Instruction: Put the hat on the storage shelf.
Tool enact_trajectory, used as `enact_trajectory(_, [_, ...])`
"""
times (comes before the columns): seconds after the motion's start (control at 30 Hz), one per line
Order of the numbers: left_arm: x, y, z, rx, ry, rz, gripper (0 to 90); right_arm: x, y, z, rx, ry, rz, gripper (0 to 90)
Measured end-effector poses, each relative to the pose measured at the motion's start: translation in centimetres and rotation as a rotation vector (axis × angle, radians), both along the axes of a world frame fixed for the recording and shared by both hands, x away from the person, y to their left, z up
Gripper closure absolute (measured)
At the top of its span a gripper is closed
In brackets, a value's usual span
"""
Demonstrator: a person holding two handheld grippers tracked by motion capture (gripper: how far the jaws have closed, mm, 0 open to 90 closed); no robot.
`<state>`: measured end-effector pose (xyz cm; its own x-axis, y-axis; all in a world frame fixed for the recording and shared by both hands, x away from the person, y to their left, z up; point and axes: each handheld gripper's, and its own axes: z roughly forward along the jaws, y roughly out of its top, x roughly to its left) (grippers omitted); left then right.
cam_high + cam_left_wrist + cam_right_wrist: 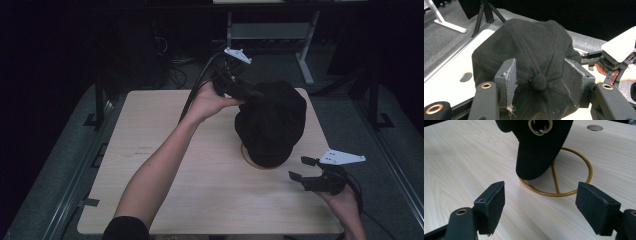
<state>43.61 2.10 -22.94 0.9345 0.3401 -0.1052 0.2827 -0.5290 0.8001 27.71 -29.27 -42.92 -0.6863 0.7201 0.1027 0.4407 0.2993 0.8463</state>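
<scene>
Cap (272,122) on gold stand (574,191), centre frame; left gripper (540,75) half open around crown, right gripper (540,202) wide, empty. Back off gently.

No readable text, label, brand, number or sign anywhere: none on the black cap (270,122), none on the wooden table (165,200), none on the grey plates of the grippers. Faint dark marks on the tabletop, too small to read as writing.
</scene>
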Motion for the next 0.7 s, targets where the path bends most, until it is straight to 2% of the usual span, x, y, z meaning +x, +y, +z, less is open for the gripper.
enact_trajectory(0.3, [-0.4, 1.6, -0.5, -0.002, 0.006, 0.027, 41.6, 0.1, 0.2, 0.0, -0.005, 0.006, 0.001, 23.3])
enact_trajectory(0.47, [-0.6, 2.7, -0.7, 0.003, -0.009, 0.036, 40.7, 0.1, 0.4, -0.2, -0.016, 0.005, 0.001, 23.3])
enact_trajectory(0.7, [-1.5, 4.2, -1.5, -0.005, -0.009, 0.056, 39.1, 0.0, 0.6, -0.4, -0.023, 0.004, -0.002, 23.3])
